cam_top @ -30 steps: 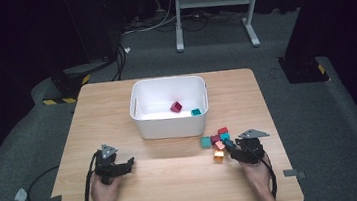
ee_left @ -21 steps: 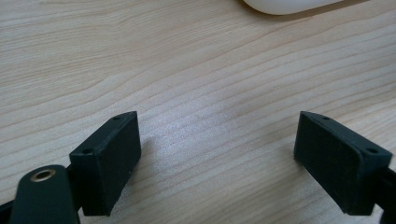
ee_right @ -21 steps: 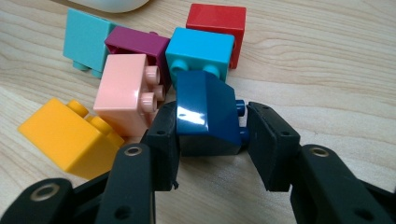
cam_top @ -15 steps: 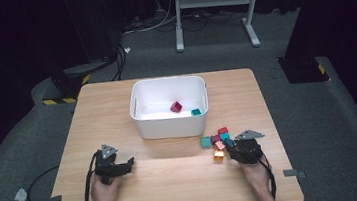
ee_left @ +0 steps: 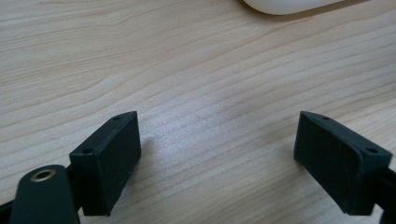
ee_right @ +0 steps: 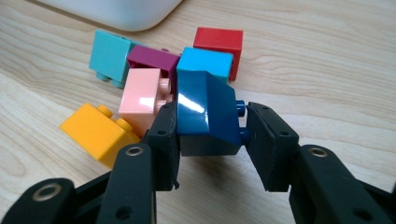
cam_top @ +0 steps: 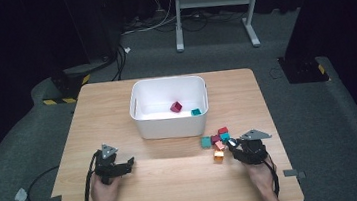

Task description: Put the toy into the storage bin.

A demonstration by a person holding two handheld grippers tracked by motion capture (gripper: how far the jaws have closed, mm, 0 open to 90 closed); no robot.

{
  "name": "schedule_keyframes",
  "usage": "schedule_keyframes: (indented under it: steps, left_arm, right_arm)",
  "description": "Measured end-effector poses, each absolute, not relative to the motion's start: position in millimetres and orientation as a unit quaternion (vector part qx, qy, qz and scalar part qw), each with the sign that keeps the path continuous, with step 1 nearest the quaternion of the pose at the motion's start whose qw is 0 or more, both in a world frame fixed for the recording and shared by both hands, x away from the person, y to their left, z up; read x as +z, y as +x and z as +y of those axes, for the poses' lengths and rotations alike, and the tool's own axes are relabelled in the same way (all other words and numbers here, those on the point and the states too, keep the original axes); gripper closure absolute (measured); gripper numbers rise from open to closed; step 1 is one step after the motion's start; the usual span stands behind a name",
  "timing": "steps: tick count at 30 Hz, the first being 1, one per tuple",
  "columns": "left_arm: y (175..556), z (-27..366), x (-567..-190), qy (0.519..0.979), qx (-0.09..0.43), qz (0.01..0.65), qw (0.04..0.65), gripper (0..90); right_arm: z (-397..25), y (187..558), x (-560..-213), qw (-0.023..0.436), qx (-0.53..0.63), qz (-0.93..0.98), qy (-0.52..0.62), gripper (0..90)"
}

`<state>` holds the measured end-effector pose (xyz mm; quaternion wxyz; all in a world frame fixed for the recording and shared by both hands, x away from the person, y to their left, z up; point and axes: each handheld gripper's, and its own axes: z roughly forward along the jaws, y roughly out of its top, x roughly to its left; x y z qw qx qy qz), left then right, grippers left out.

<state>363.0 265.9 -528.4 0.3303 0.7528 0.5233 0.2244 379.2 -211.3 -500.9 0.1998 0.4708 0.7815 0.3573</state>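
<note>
Both of the person's hands come in low from the near edge, one to each side, forearms roughly parallel. The left hand [cam_top: 103,191] holds the black two-jaw left gripper [ee_left: 224,158] just above the wood, its wide flat pads set far apart with nothing between them, a dark cable trailing back beside the wrist. The right hand [cam_top: 260,172] holds the matching black right gripper [ee_right: 210,135], angled inward toward the left, its jaws drawn close and pressing from either side, grey three-cornered plate on top.
</note>
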Motion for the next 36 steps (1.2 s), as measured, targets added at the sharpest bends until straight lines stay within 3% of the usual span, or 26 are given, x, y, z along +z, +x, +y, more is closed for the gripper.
schedule_keyframes:
  steps: [36]
  left_arm:
    - [363.1, 265.9, -528.4, 0.753, 0.225, 0.523, 0.330, 14.8]
  right_arm:
    - [-198.0, 398.1, -400.8, 0.195, 0.433, 0.768, 0.429, 56.6]
